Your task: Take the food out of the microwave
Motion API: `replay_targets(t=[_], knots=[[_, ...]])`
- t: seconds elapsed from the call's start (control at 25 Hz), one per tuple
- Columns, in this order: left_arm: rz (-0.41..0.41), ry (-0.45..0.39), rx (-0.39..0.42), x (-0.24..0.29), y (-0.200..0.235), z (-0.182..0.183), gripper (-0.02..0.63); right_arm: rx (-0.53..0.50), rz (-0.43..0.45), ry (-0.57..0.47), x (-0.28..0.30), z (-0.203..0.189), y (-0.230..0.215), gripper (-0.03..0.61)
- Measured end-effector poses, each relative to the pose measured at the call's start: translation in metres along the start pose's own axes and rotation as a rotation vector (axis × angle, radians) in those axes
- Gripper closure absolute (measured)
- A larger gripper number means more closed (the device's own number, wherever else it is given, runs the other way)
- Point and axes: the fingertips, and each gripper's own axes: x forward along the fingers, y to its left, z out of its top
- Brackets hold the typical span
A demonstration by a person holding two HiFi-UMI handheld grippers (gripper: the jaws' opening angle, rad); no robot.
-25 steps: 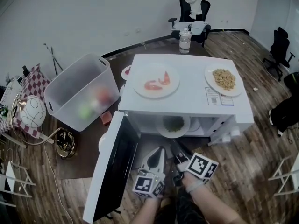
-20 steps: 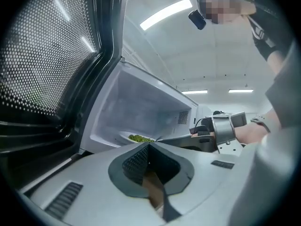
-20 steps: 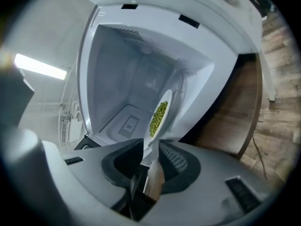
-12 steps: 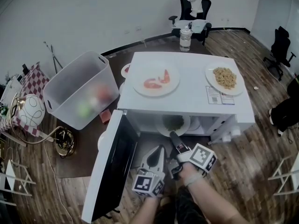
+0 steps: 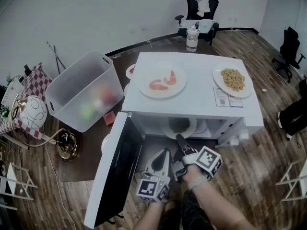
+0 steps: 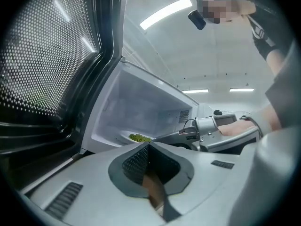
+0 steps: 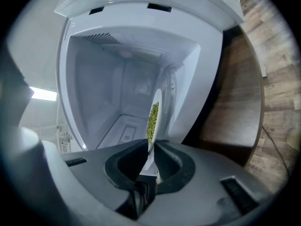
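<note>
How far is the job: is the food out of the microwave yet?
Done: the door is open, and plates of shrimp and rice sit on the microwave. In hand: the right gripper is shut on the rim of the plate of greens, which lies inside the opening. Left: draw it out and set it down.

Left gripper [image 5: 163, 156]: jaws pressed together, nothing between them, held just beside and behind the right jaws. Right gripper [image 5: 180, 140]: extended ahead of the left jaws, its jaws clamped on the near rim of the plate [image 7: 154, 114]. Both forearms [image 5: 217, 211] run close together.
</note>
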Motion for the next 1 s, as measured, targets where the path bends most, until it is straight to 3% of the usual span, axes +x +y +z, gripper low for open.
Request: replay_targets(t=[0.76, 1.0], knots=[[-0.007, 0.023, 0.001, 0.000, -0.006, -0.007, 0.614, 0.062, 0.072, 0.009, -0.023, -0.001, -0.001, 0.537], [-0.007, 0.024, 0.007, -0.001, -0.005, -0.009, 0.613, 0.093, 0.045, 0.019, -0.022, -0.002, -0.010, 0.474]])
